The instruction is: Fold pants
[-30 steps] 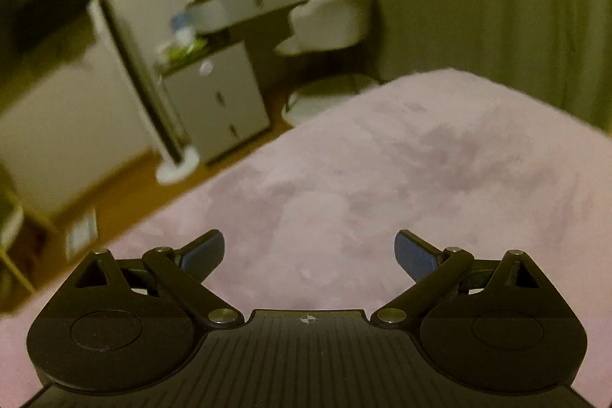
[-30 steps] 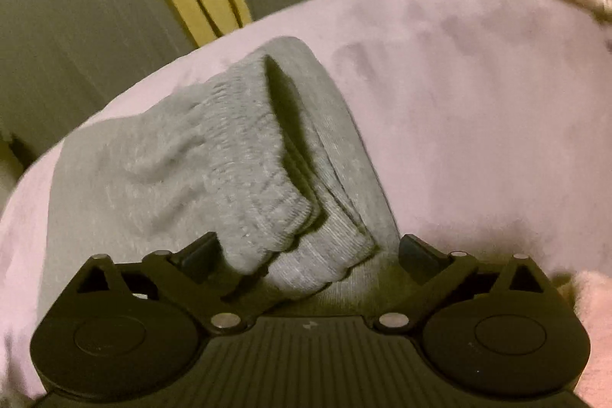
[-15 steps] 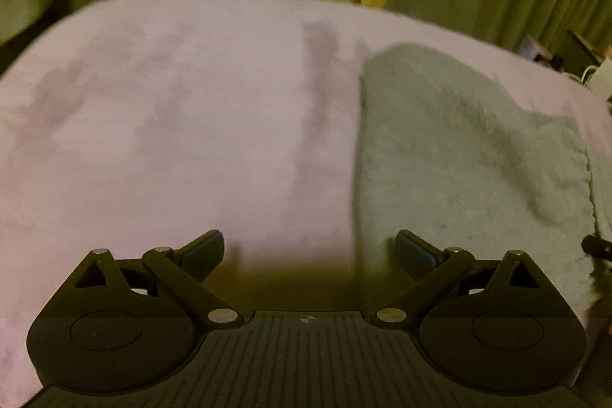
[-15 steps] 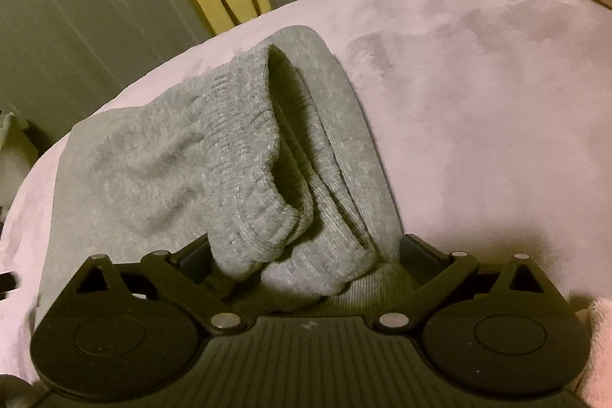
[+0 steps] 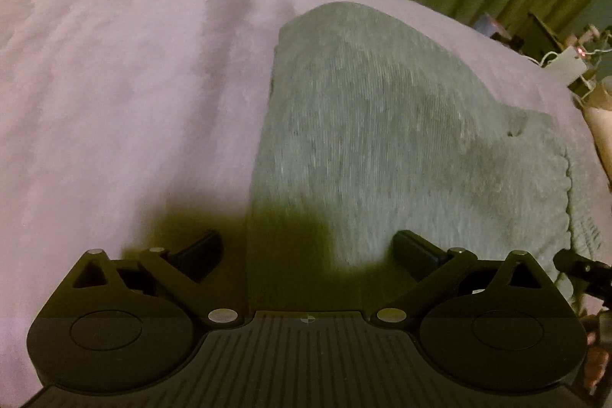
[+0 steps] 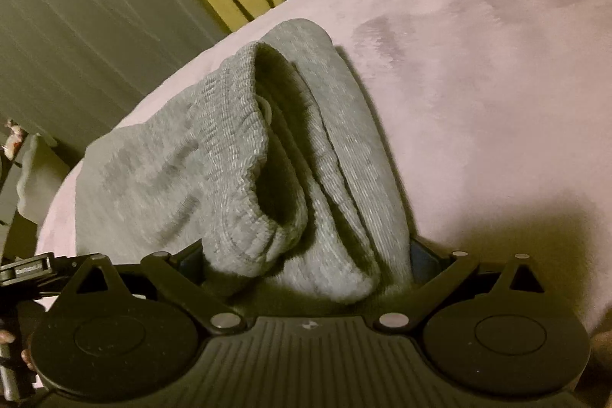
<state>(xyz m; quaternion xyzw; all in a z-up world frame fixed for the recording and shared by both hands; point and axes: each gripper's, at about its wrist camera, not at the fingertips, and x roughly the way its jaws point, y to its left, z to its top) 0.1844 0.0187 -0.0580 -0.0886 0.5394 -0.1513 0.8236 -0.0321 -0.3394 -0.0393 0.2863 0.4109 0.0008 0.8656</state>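
Having swung round from the bedroom furniture, the left gripper [image 5: 306, 249] is now hovering with jaws open over the near edge of the grey pants [image 5: 382, 140] on the pink bed [image 5: 114, 83], while the right gripper [image 6: 306, 255], jaws spread around the bunched waistband, is lowering, so a two-handed fold looks imminent.

Black tongs [image 5: 306, 247], ribbed bodies, silver pivot screws.

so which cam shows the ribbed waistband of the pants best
The right wrist view. The ribbed waistband sits close up there, bunched between the fingers of the right claw, with its opening visible. The left wrist view shows mostly the flat grey pants; only a scalloped ribbed edge shows at far right.
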